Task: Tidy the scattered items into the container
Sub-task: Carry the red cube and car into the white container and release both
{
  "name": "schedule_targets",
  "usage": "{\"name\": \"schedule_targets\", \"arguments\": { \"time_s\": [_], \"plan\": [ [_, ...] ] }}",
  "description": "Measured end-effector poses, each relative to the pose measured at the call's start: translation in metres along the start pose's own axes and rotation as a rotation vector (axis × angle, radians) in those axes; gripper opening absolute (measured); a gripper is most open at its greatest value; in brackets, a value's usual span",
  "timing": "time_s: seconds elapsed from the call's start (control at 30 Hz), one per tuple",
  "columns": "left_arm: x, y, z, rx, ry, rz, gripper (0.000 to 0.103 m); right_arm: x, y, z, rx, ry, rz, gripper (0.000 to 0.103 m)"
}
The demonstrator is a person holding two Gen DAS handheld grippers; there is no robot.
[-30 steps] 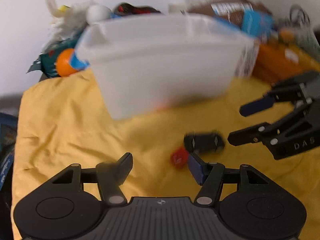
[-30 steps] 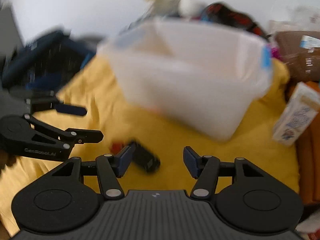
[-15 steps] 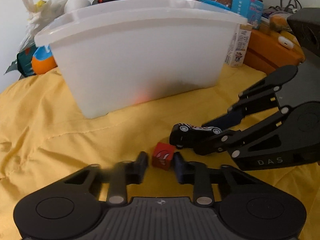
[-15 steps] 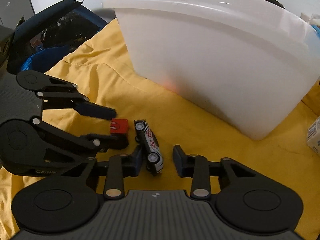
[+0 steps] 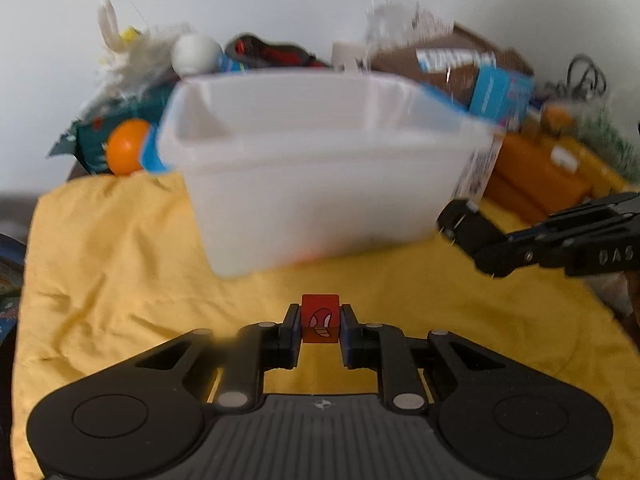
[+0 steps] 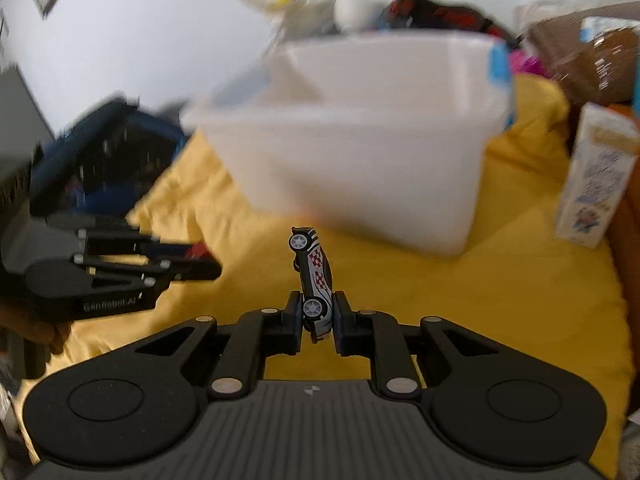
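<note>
red cube (image 5: 320,324): pinched between the jaws of the left gripper (image 5: 320,326), clear of the cloth by the look of it, face print toward the camera

toy car (image 6: 313,285): clamped nose-up in the right gripper (image 6: 317,316), held by its back end, so most of the body sticks out past the fingertips

container (image 5: 320,168): white plastic tub sitting on the yellow cloth (image 5: 120,248), right ahead of both grippers, open top, looks empty from here but it's blurry

step: both pickups look done, I'd say this is the carry toward the tub

next move: needs both loads brought over the rim before letting go. The car is gripped way off-centre, so it might swivel

clutter: orange ball (image 5: 127,146), boxes and a carton (image 6: 592,184) around the tub, nothing else loose on the cloth that I can see
</note>
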State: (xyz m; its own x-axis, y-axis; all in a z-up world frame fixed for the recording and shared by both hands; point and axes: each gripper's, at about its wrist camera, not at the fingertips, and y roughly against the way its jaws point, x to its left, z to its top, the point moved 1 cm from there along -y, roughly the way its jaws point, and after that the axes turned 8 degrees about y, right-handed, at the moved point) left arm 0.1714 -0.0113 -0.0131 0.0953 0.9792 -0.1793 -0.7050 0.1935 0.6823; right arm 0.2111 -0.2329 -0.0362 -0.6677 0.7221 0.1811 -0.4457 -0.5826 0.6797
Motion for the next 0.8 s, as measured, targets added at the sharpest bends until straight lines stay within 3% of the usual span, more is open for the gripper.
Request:
{"name": "schedule_targets", "arguments": {
  "time_s": [0.17, 0.33, 0.6, 0.8],
  "plan": [
    [0.000, 0.026, 0.036, -0.071, 0.024, -0.017, 0.021, -0.006, 0.040, 0.035, -0.107, -0.034, -0.017, 0.017],
    [-0.006, 0.034, 0.089, -0.115, 0.010, -0.020, 0.022, -0.021, 0.054, 0.083, -0.144, -0.042, -0.053, 0.017],
    [-0.004, 0.019, 0.167, -0.099, 0.017, -0.007, 0.022, -0.041, 0.049, 0.141, -0.092, -0.015, -0.096, 0.017],
    [-0.001, -0.005, 0.189, -0.023, 0.039, 0.013, 0.025, -0.049, 0.032, 0.154, -0.014, -0.004, -0.123, 0.017]
  ]
}}
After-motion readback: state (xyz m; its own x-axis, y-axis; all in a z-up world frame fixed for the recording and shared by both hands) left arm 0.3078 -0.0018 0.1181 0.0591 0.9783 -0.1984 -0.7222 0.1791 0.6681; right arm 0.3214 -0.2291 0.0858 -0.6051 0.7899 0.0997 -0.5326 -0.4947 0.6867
